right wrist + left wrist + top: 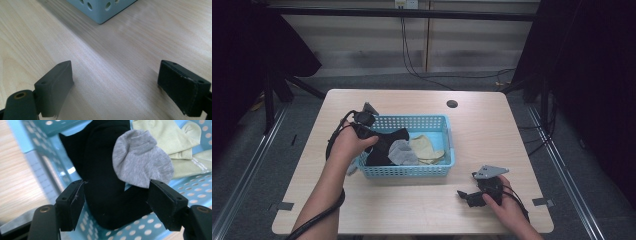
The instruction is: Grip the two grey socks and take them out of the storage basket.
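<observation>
Your left gripper (pixel 116 207) has its two black jaws spread wide apart, holding nothing. Between them, seen along the left gripper view, lies a black sock (pixel 107 187), its rounded end nearest the jaws and its length running away from you, deeper into the basket. The sock sits inside the span of the jaws, but whether the pads touch the cloth cannot be told. A small grey sock (pixel 142 160) rests on top of the black one, lapping over the side toward the right-hand jaw. Beyond it lie pale yellow-green socks (pixel 180 142).

All of these are inside a light blue perforated basket (pixel 407 171) at the middle of the table (pixel 492 125). In the high view, your left hand (pixel 349 145) reaches over the basket's left rim, with the gripper angled down into it.

Your right gripper (pixel 473 196) is well apart from the basket, low over the bare table near the front right, its jaws also wide apart and empty. Its own view shows wood grain and one basket corner (pixel 101 11).

Your left hand is clearly the nearer one. A guess: closing on the black sock may catch the grey one too.
</observation>
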The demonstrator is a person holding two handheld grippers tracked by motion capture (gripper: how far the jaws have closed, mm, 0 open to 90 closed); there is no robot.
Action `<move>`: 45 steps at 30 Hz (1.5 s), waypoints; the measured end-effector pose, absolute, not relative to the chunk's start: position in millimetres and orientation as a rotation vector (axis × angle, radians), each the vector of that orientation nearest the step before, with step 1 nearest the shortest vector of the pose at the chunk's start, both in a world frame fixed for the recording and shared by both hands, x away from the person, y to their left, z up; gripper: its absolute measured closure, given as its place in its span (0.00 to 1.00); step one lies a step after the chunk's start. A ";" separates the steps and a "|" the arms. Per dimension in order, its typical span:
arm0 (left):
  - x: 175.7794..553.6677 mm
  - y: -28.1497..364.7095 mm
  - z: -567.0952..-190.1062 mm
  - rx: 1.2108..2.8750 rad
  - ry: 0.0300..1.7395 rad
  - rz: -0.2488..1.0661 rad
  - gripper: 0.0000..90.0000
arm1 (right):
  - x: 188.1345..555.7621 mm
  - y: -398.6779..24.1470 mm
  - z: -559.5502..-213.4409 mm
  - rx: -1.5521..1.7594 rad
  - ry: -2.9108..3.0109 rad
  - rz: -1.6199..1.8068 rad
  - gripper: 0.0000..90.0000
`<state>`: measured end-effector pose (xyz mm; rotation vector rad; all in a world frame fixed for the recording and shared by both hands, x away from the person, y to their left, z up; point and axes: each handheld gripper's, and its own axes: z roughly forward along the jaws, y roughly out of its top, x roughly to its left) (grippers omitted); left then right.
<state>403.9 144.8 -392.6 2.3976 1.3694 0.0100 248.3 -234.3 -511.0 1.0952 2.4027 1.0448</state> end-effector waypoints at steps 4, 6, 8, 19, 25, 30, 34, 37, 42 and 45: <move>404.1 134.7 -401.3 2.406 1.360 -0.005 0.33 | 248.3 -234.3 -511.0 1.096 2.403 1.044 0.13; 404.3 132.3 -403.7 2.408 1.357 -0.006 0.33 | 248.4 -234.4 -511.0 1.092 2.403 1.045 0.13; 405.3 125.6 -409.5 2.418 1.348 -0.017 0.33 | 248.3 -234.3 -511.1 1.095 2.402 1.045 0.13; 410.2 105.9 -434.4 2.446 1.330 -0.043 0.36 | 248.4 -234.4 -511.1 1.092 2.403 1.045 0.13; 412.7 104.3 -442.6 2.443 1.344 -0.026 0.42 | 248.3 -234.3 -511.1 1.094 2.403 1.045 0.13; 414.8 103.1 -450.5 2.454 1.330 -0.011 0.45 | 248.1 -234.2 -511.0 1.099 2.404 1.045 0.14; 415.9 99.6 -455.4 2.464 1.319 -0.021 0.49 | 248.1 -234.2 -511.0 1.098 2.404 1.045 0.13; 416.5 96.5 -457.2 2.485 1.311 -0.014 0.55 | 248.1 -234.2 -511.0 1.098 2.404 1.045 0.14; 416.6 94.1 -456.3 2.538 1.293 -0.031 0.83 | 248.2 -234.3 -511.0 1.095 2.404 1.045 0.14; 416.2 92.2 -450.9 2.562 1.270 -0.060 0.95 | 248.1 -234.2 -511.0 1.098 2.405 1.045 0.14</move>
